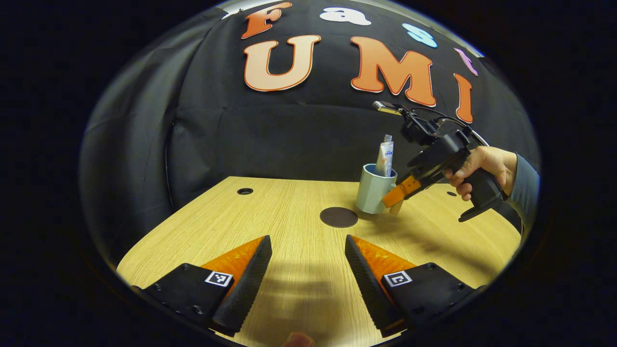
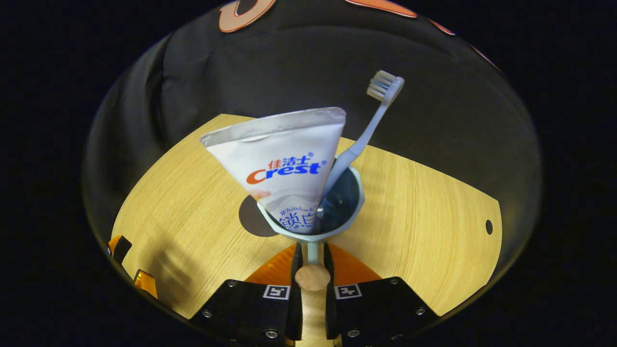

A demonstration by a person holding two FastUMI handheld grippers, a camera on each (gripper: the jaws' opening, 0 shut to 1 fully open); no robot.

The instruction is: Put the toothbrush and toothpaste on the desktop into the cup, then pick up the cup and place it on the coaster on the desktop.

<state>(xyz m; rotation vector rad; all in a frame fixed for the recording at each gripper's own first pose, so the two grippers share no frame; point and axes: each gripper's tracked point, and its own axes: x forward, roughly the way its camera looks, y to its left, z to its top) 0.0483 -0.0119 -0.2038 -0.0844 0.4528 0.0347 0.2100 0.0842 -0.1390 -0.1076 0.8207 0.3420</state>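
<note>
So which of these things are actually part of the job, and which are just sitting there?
Part of the job:
- cup, its handle gripped by the right gripper
- toothpaste, in the cup
- toothbrush, in the cup
- coaster

Just there:
- left gripper, open
- desktop holes

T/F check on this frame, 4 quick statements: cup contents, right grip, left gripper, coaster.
1. The toothpaste and toothbrush both stand in the cup. True.
2. The right gripper is closed on the cup's handle. True.
3. The left gripper holds the toothbrush. False: its fingers are apart, with nothing between them.
4. The cup sits on the coaster. False: in the left gripper view it is beside the coaster.
</note>
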